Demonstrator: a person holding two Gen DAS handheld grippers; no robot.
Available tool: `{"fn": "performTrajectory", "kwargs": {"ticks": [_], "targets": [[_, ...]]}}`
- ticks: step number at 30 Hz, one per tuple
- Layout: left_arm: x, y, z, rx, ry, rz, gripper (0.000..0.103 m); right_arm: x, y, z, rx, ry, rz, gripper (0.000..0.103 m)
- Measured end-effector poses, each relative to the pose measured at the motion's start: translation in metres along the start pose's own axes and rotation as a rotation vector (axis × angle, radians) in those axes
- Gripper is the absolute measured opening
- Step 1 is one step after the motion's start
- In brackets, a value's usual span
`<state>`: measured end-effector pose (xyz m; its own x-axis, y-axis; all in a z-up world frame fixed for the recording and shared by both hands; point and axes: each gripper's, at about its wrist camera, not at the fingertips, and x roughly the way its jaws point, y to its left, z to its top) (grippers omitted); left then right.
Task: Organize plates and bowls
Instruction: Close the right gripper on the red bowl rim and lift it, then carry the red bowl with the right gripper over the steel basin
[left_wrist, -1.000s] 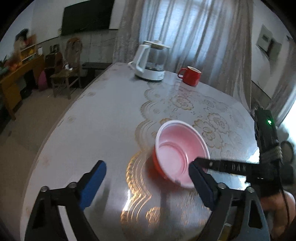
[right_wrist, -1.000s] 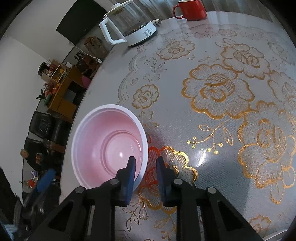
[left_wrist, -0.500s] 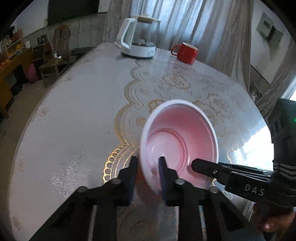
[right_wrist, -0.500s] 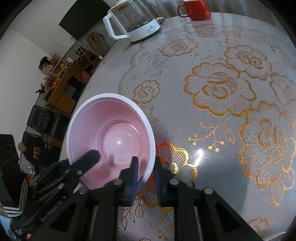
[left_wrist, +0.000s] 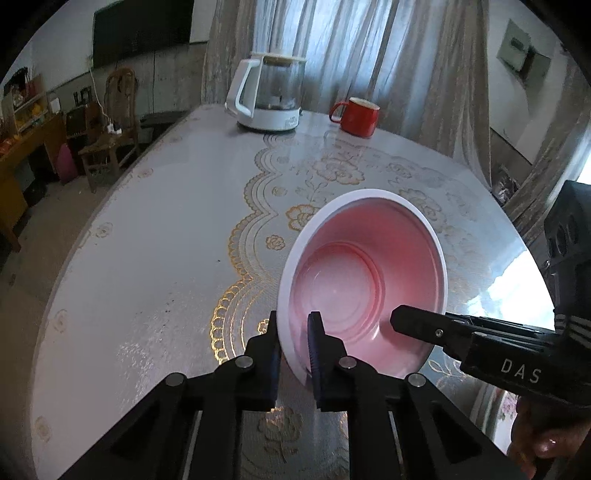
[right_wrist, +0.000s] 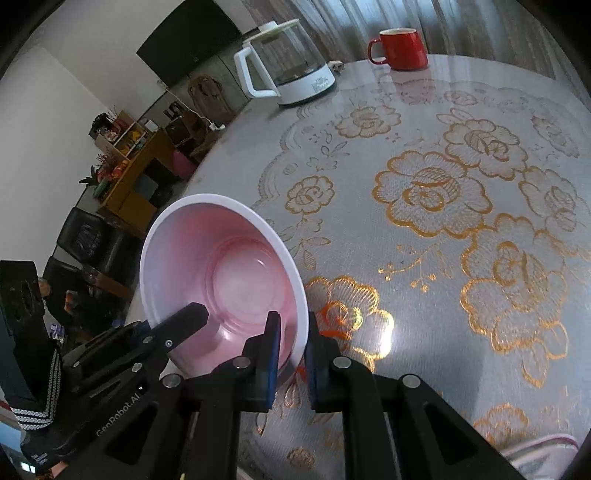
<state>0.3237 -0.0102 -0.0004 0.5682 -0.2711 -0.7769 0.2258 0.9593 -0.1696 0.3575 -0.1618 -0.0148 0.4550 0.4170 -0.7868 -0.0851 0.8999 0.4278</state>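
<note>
**Inspector:** Left gripper (left_wrist: 293, 341) was found clamped on the near rim of the bowl (left_wrist: 369, 273), one finger outside the wall and one inside, with no gap showing at the pads. Right gripper (right_wrist: 291, 341) was likewise closed on the rim, at a point further round on the bowl's right side.

**Clerk:** So both held the one bowl?

**Inspector:** Both, from adjacent sides. The bowl sat directly ahead of each gripper, tilted with its mouth turned back toward the cameras. Being round, it offered no long axis; the rim wall was the only grip line. Neither hand was nearer: each was at the rim.

**Clerk:** Was it clear of the table (left_wrist: 166, 229)?

**Inspector:** Could not be settled. The underside was hidden behind the wall and the fingers. I judged it raised or tipped on its far edge.

**Clerk:** Anything beyond it?

**Inspector:** Past the bowl, bare flowered cloth; at the far edge a kettle (left_wrist: 271, 94) and a red mug (left_wrist: 357, 116), well apart from the bowl.

**Clerk:** And where it was to go?

**Inspector:** Not established. A pale rim with a floral print (right_wrist: 543, 448) was cut off at the lower right corner of the right view; plate or bowl, I could not tell. A fingertip of the person (left_wrist: 539, 443) showed at the frame edge.
</note>
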Motion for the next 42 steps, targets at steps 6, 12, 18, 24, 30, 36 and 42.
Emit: {"fn": "performTrajectory", "kwargs": {"ticks": [6, 12, 18, 24, 30, 36, 42], "targets": [[-0.029, -0.007, -0.016, 0.012, -0.063, -0.002, 0.013, -0.025, 0.008, -0.013, -0.008, -0.041, 0.022, 0.011], [-0.054, -0.011, -0.033, -0.011, -0.104, -0.027, 0.013, -0.047, 0.015, -0.032, -0.009, -0.075, 0.038, 0.011], [-0.077, -0.015, -0.059, -0.036, -0.122, -0.063, 0.013, -0.076, 0.021, -0.058, -0.006, -0.124, 0.074, 0.011], [-0.094, -0.015, -0.085, -0.077, -0.12, -0.106, 0.013, -0.097, 0.024, -0.086, -0.002, -0.161, 0.11, 0.011], [-0.109, -0.019, -0.105, -0.078, -0.133, -0.101, 0.013, -0.105, 0.027, -0.11, -0.008, -0.178, 0.118, 0.011], [-0.119, -0.02, -0.122, -0.075, -0.129, -0.105, 0.014, -0.112, 0.03, -0.128, -0.007, -0.182, 0.131, 0.012], [-0.124, -0.021, -0.137, -0.083, -0.111, -0.113, 0.014, -0.113, 0.028, -0.144, 0.012, -0.172, 0.148, 0.014]]}}
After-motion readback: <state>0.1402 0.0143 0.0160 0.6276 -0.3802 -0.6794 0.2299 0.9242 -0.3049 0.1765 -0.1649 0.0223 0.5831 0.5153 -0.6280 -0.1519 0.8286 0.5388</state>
